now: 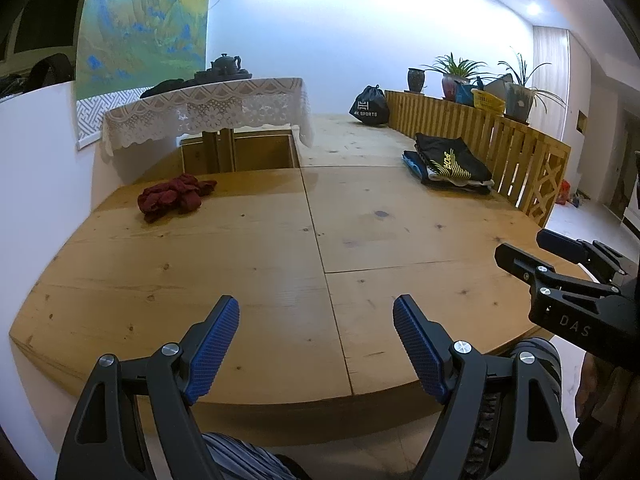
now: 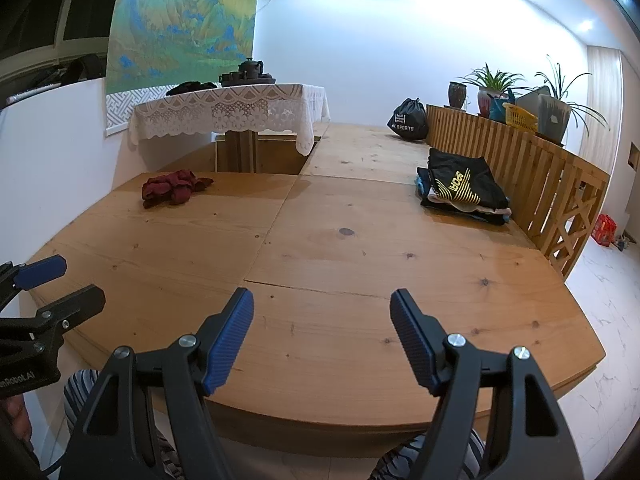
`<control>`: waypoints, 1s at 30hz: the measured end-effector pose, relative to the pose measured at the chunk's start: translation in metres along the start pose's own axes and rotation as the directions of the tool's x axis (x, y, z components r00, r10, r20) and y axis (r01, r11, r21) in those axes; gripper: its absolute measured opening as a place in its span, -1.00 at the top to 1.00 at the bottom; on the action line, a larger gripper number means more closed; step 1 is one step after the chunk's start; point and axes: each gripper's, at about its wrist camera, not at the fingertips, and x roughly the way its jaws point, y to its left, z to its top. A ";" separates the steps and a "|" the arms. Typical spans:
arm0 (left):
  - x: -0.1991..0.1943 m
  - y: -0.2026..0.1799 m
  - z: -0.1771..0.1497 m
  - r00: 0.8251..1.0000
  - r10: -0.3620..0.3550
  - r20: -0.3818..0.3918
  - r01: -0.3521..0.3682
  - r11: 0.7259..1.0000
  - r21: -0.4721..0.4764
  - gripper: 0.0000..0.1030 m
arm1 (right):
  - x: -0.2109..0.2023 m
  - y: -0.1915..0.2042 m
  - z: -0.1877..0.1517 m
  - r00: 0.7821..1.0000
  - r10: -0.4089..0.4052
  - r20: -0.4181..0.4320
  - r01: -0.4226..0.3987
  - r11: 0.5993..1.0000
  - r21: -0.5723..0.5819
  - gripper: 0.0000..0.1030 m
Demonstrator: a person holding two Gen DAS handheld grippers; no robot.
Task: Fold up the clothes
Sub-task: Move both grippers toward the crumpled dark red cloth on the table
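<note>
From the left wrist view, the left tongs (image 1: 316, 340) hang above the near edge of the bench (image 1: 260, 264) with their blue pads wide apart and nothing between them. A red garment (image 1: 173, 197) lies crumpled far across the bench, well left of the stack (image 1: 450, 166) of folded clothes that sits by the wooden rail (image 1: 492, 136). The right tongs (image 1: 536, 252) show at the right edge, also apart and empty, nearer than the stack. From the right wrist view, the right tongs (image 2: 322, 338) are spread and empty over the bench's (image 2: 360, 280) near edge, the stack (image 2: 464, 188) lies ahead beside the rail (image 2: 520, 168), and the red garment (image 2: 172, 187) sits well left of the stack, bunched and untouched. The left tongs (image 2: 64, 284) appear at the left edge, apart. Judging by the stack, several pieces are already folded; the red garment looks like the one piece left on the bench, and neither tool has reached it yet.
</note>
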 end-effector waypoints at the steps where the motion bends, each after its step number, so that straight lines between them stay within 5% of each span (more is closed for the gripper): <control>1: 0.000 -0.001 0.000 1.000 0.001 0.002 -0.001 1.000 0.000 -0.51 | 0.000 0.000 0.000 1.000 0.002 -0.003 -0.002 1.000 0.003 -0.36; 14: -0.002 0.002 0.001 1.000 0.008 0.011 -0.008 1.000 -0.003 -0.52 | 0.008 0.001 -0.002 0.999 0.022 -0.029 -0.022 1.000 0.000 -0.36; 30: 0.006 0.038 0.008 0.995 0.104 0.010 -0.103 0.994 -0.037 -0.52 | 0.037 0.045 0.014 0.991 0.121 -0.052 -0.126 0.987 -0.102 -0.36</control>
